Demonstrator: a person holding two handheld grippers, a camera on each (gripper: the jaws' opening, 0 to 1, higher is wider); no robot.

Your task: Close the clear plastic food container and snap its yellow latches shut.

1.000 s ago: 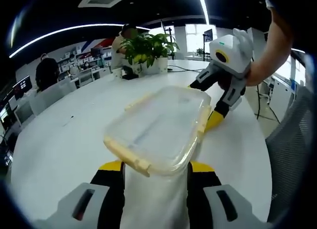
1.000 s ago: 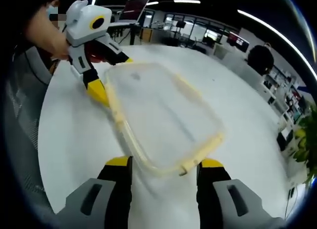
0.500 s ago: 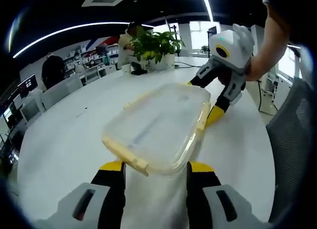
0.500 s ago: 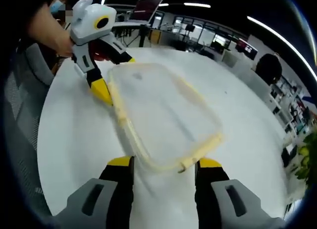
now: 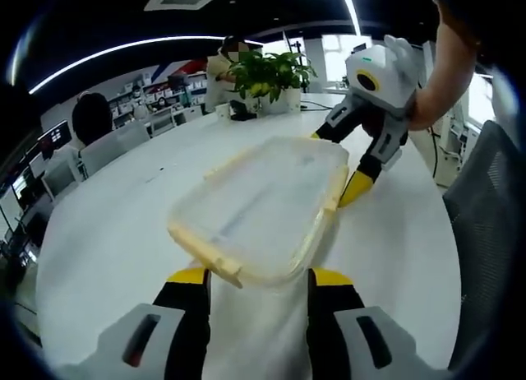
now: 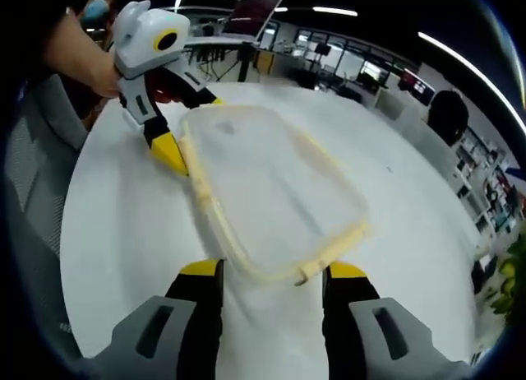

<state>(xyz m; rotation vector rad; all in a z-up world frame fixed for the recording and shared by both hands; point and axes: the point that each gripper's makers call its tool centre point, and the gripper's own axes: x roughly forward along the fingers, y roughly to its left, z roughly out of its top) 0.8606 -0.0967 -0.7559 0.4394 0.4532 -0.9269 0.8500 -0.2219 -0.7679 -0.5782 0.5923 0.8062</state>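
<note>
— So where do we stand with the container?

— Well, we judge the lid already sits on the box, flat and roughly level on the white table. The yellow latches along the rim look unsnapped; one flap sticks out at the near end in the right gripper view. We cannot tell the state of the others through the blur. So closing seems done, latching is left.

— And our grippers?

— We hold the left gripper with jaws spread wide, straddling one short end of the container, gripping nothing. The right gripper is likewise spread wide at the opposite short end, nothing clamped. In the left gripper view the right gripper comes in from 2 o'clock, one yellow tip at the far corner.

— Which way does it lie?

— Its long axis runs between our two grippers: from 6 toward 1 o'clock in the left gripper view, from 6 toward 11 o'clock in the right gripper view. A plant stands well beyond, at 12 o'clock.
</note>
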